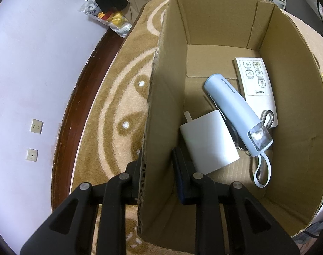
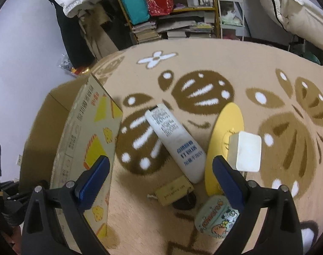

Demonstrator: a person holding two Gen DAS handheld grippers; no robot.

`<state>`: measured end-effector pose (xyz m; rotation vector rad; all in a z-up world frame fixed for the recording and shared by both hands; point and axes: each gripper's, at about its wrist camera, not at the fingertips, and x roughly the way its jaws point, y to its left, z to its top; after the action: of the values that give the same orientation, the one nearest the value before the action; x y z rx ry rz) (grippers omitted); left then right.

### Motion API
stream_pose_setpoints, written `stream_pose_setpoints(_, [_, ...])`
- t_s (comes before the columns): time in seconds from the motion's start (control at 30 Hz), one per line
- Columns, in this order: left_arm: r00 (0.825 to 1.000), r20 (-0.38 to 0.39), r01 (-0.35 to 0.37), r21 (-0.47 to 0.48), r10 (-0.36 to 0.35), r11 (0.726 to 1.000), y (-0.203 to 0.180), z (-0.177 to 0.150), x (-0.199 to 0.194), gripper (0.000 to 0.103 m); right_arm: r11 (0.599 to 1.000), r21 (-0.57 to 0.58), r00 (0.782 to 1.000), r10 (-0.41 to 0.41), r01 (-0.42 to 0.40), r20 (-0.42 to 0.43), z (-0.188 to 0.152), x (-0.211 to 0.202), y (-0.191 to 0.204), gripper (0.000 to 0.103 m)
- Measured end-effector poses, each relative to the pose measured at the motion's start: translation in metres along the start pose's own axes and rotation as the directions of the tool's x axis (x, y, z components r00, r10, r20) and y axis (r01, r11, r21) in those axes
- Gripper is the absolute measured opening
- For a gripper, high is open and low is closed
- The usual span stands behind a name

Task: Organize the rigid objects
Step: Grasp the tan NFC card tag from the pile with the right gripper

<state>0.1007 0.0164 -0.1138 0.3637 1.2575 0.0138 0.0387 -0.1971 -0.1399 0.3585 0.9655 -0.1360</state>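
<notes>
The left gripper (image 1: 156, 163) is clamped on the near wall of the cardboard box (image 1: 159, 106), one finger outside and one inside, jaws drawn narrow on the cardboard. Just past its inner finger, on the box floor, lies a white charger block (image 1: 208, 142). Beside it a pale blue flashlight (image 1: 235, 110) lies slantwise with a loop strap trailing toward the near side, resting over something dark I cannot make out. Behind the flashlight, at the far right of the floor, sits a white remote with buttons (image 1: 257, 82), a metal clip (image 1: 267, 118) at its near end.

The right gripper (image 2: 159, 167) hangs over the patterned carpet (image 2: 204, 63) with its jaws spread wide and nothing between the pads. Closest to it are a round cartoon tin (image 2: 216, 218) and a small tan box (image 2: 174, 191) with a dark round thing behind it. A little farther, between the fingers, a white tube (image 2: 174, 140) with printed text lies slantwise. To its right is a yellow disc (image 2: 223, 131) with a white block (image 2: 246, 150) against its edge. The cardboard box's printed outer side (image 2: 87, 140) stands left of the tube. Shelves (image 2: 172, 17) crammed with books and bags line the far wall
</notes>
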Motion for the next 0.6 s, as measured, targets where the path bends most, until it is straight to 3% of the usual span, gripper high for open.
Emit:
stream_pose_setpoints(0.1, [1.0, -0.003, -0.002, -0.003, 0.002, 1.0, 0.0, 0.0, 0.0, 0.023, 1.0, 0.01, 0.999, 0.013, -0.012, -0.044, -0.004, 0.006, -0.001, 0.087])
stream_pose_setpoints(0.13, [1.0, -0.004, -0.003, -0.003, 0.003, 1.0, 0.0, 0.0, -0.001, 0.023, 1.0, 0.01, 0.998, 0.03, -0.03, -0.062, -0.005, 0.008, -0.001, 0.078])
stream_pose_setpoints(0.2, [1.0, -0.004, -0.004, -0.002, 0.004, 1.0, 0.0, 0.0, -0.001, 0.023, 1.0, -0.005, 0.996, 0.021, -0.022, -0.084, -0.006, 0.013, 0.0, 0.072])
stream_pose_setpoints(0.27, [1.0, -0.002, -0.006, 0.001, 0.006, 1.0, -0.001, 0.0, -0.002, 0.023, 0.999, -0.041, 0.995, -0.026, 0.022, -0.095, -0.008, 0.016, 0.003, 0.072])
stream_pose_setpoints(0.6, [1.0, 0.002, -0.007, 0.004, 0.007, 1.0, -0.001, -0.003, -0.003, 0.023, 0.999, -0.01, 0.978, -0.053, 0.052, -0.202, -0.017, 0.035, -0.008, 0.072])
